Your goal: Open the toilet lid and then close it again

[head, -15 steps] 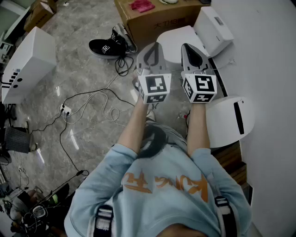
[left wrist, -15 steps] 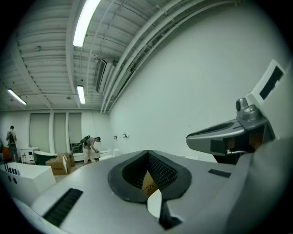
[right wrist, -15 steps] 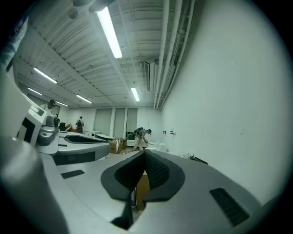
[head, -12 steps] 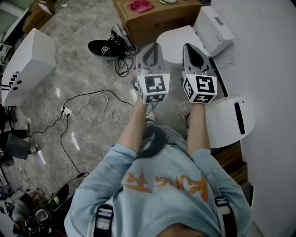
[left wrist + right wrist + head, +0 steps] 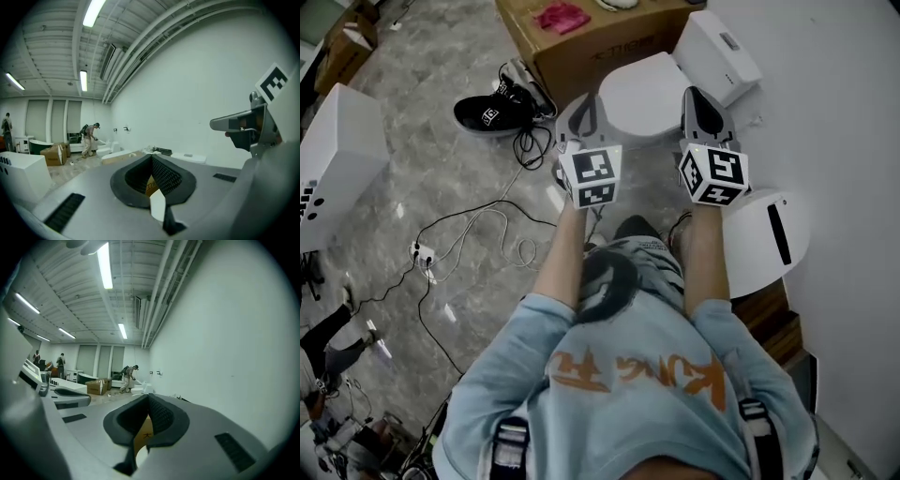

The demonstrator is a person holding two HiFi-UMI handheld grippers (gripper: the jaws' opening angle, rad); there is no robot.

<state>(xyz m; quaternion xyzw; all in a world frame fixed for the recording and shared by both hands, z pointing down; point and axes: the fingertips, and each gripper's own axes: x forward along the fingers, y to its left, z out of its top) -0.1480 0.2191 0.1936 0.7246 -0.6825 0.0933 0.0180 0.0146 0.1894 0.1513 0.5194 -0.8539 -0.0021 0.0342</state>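
Note:
The white toilet (image 5: pixel 641 97) stands ahead of me in the head view with its lid down flat; its tank (image 5: pixel 716 54) is behind it against the wall. My left gripper (image 5: pixel 580 112) hovers at the bowl's left side, jaws shut and empty. My right gripper (image 5: pixel 699 96) hovers at the bowl's right side near the tank, also shut on nothing. Neither touches the lid. In the left gripper view the jaws (image 5: pixel 151 158) meet tip to tip, and the right gripper's body (image 5: pixel 247 129) shows beside them. The right gripper view shows its jaws (image 5: pixel 147 400) closed level.
A cardboard box (image 5: pixel 572 42) stands left of the toilet, with a black shoe (image 5: pixel 492 110) and cables (image 5: pixel 478 225) on the marble floor. A rounded white fixture (image 5: pixel 766 240) sits at my right by the wall. A white cabinet (image 5: pixel 333 164) is far left. People stand far down the room (image 5: pixel 127 377).
The view has shifted forward and the two grippers have spread slightly apart, so the toilet lid now shows between them. Both jaws stay shut.

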